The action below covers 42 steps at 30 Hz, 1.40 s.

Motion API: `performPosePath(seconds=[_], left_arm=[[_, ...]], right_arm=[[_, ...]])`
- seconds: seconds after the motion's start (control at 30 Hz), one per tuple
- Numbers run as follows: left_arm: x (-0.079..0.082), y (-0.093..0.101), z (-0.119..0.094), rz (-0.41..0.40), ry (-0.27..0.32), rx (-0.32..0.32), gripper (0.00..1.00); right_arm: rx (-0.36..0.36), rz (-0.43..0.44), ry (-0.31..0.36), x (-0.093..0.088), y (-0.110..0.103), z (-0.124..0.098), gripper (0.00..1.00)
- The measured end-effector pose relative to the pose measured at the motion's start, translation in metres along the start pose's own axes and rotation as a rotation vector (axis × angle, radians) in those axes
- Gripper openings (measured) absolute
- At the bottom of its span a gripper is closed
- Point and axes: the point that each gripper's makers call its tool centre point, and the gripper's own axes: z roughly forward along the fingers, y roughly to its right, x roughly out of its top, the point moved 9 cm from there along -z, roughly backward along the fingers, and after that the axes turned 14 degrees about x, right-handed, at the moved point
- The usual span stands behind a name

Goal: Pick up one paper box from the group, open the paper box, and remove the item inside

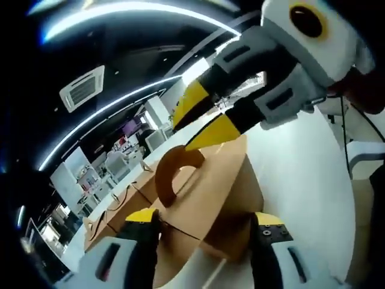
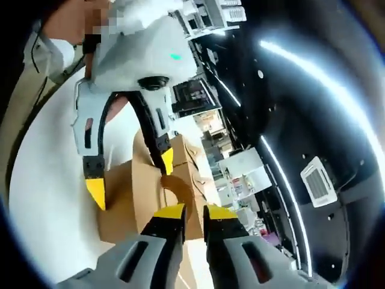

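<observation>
While the left claw (image 1: pixel 204 224) stood with its yellow-tipped jaws spread wide on either side of the brown paper box (image 1: pixel 210 198), the box sat between them, its two sides against the jaw tips. A curved handle-like flap (image 1: pixel 171 171) rose from the top of the box, arching upward from the upper edge. In the left gripper view the right claw (image 1: pixel 204 117) came in from the upper right, its yellow tips close together at the top of that flap. In the right gripper view the right claw (image 2: pixel 194 212) showed its jaws nearly shut, with the flap's edge (image 2: pixel 180 189) just beyond the tips; whether they pinched it I could not tell. The left claw (image 2: pixel 129 180) reached down from the far side, one tip on each side of the box (image 2: pixel 129 198). White table (image 1: pixel 307 180) lay bare to the right of the box, with free room there.
</observation>
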Motion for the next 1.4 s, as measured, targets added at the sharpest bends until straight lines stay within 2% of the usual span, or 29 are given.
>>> performPosePath(seconds=[0.13, 0.23, 0.4, 0.47, 0.57, 0.73, 0.93, 1.03, 1.4], left_arm=[[0.0, 0.0, -0.001, 0.001, -0.001, -0.003, 0.62], [0.0, -0.001, -0.001, -0.002, -0.001, -0.004, 0.62], [0.0, -0.001, -0.001, 0.0, 0.0, -0.004, 0.63], [0.0, -0.001, -0.002, -0.004, 0.002, -0.005, 0.62], [0.0, 0.0, -0.002, -0.005, 0.002, -0.004, 0.62], [-0.001, 0.0, -0.002, -0.007, 0.004, -0.003, 0.63], [-0.001, 0.0, -0.003, -0.011, 0.007, -0.003, 0.63], [-0.001, 0.0, -0.003, -0.011, 0.008, -0.003, 0.63], [-0.002, 0.0, -0.004, -0.018, 0.01, 0.002, 0.63]], right_arm=[[0.112, 0.103, 0.054, -0.003, 0.01, 0.004, 0.13], [0.223, 0.175, 0.095, -0.005, 0.015, 0.006, 0.13], [0.331, 0.296, 0.154, -0.007, 0.034, 0.006, 0.12], [0.386, 0.295, 0.153, -0.008, 0.039, 0.007, 0.12], [0.431, 0.292, 0.155, -0.009, 0.043, 0.012, 0.12], [0.478, 0.283, 0.17, -0.005, 0.043, 0.018, 0.11], [0.501, 0.279, 0.149, -0.006, 0.039, 0.023, 0.09], [0.499, 0.285, 0.143, -0.007, 0.04, 0.023, 0.06], [0.479, 0.255, 0.148, -0.002, 0.039, 0.017, 0.08]])
